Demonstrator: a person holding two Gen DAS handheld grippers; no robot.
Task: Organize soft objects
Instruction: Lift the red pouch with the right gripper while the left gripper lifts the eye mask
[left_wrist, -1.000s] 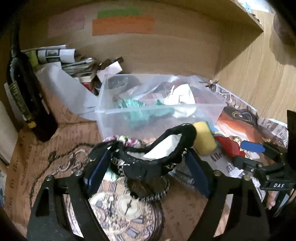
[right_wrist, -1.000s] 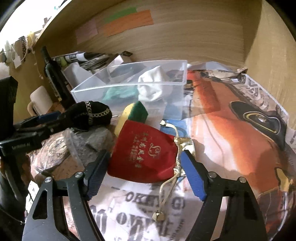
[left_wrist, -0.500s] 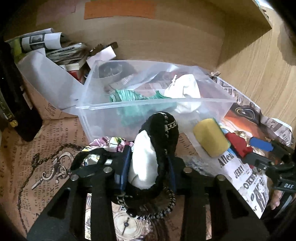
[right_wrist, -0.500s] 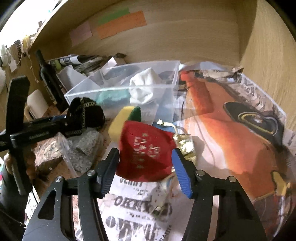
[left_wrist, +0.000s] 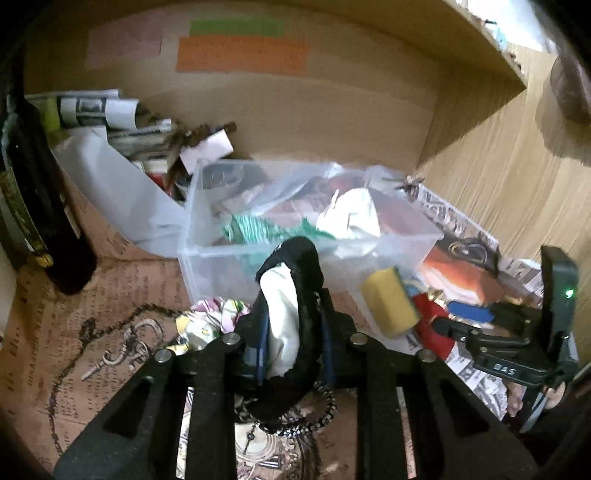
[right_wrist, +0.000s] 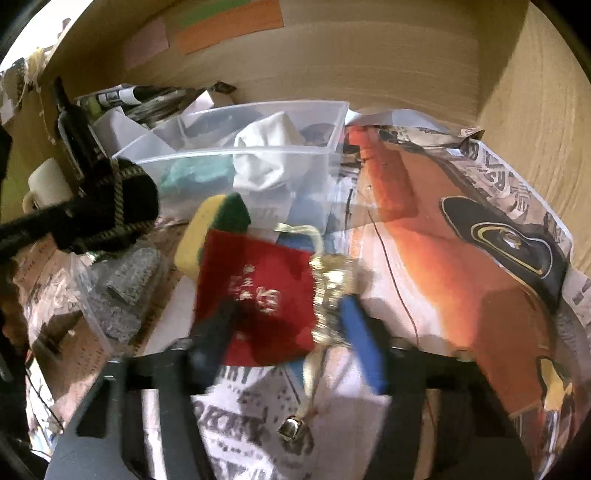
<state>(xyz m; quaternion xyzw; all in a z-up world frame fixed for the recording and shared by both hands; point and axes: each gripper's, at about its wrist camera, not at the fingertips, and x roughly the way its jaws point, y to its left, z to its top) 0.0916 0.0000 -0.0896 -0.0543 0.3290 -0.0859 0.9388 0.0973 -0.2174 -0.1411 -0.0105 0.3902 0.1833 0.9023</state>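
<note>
My left gripper (left_wrist: 291, 343) is shut on a black purse (left_wrist: 295, 295) with a white lining and a chain strap, held upright just in front of the clear plastic bin (left_wrist: 295, 254). The purse also shows at the left of the right wrist view (right_wrist: 125, 206). My right gripper (right_wrist: 288, 332) is shut on a red drawstring pouch (right_wrist: 258, 295) with gold cord, lifted slightly off the newspaper. A yellow and green sponge (right_wrist: 214, 225) lies just behind the pouch. The bin (right_wrist: 258, 155) holds a white cloth (right_wrist: 269, 151) and a green striped cloth (left_wrist: 255, 229).
A dark bottle (left_wrist: 40, 206) stands at the far left. Rolled papers and boxes (left_wrist: 147, 136) pile behind the bin. A floral cloth (left_wrist: 210, 321) lies left of the purse. Wooden walls close the back and right. A clear bag (right_wrist: 122, 284) lies left of the pouch.
My left gripper closed on the purse and lifted it upright toward the bin. My right gripper closed on the red pouch and began to raise it.
</note>
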